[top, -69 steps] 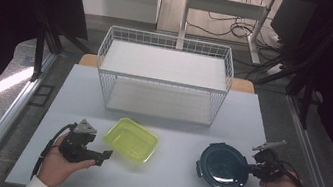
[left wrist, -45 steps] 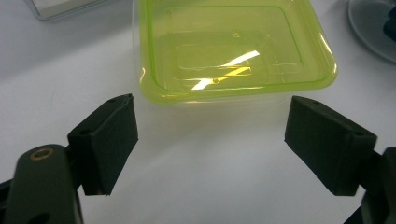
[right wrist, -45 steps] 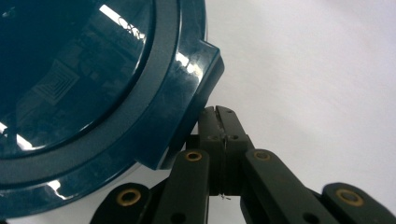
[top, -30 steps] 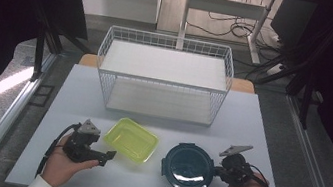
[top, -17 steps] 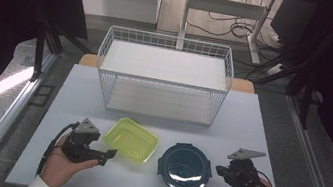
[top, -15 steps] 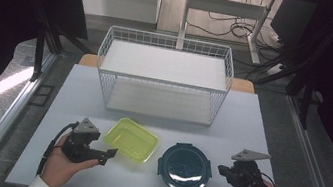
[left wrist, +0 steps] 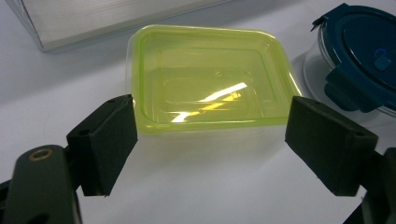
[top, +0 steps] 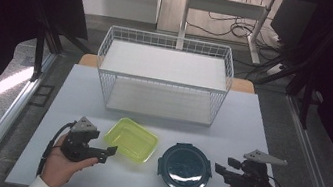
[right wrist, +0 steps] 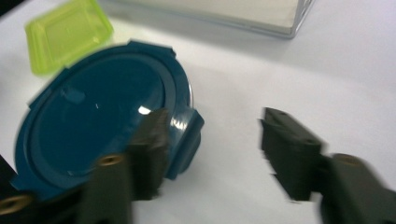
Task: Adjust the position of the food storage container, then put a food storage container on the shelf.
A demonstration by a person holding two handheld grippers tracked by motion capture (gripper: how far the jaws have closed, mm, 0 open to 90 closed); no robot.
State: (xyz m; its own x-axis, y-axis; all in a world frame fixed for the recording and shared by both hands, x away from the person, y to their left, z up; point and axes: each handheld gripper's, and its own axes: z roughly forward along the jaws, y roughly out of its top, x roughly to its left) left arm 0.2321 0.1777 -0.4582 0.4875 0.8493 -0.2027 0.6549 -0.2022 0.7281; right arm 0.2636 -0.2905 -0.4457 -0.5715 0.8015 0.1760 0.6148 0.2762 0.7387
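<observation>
White surface (top: 261, 123) up front, grey floor (top: 20, 75) catching daylight at left, a desk frame (top: 228, 7) with tangled cables (top: 225, 28) behind, dark curtains either side.

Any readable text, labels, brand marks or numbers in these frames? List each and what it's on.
None readable.
Yellow-green container: faint embossed marks in its base, too blurred to read.
Blue round lid: no lettering can be made out.
Wire basket and both grippers: no visible markings.
</observation>
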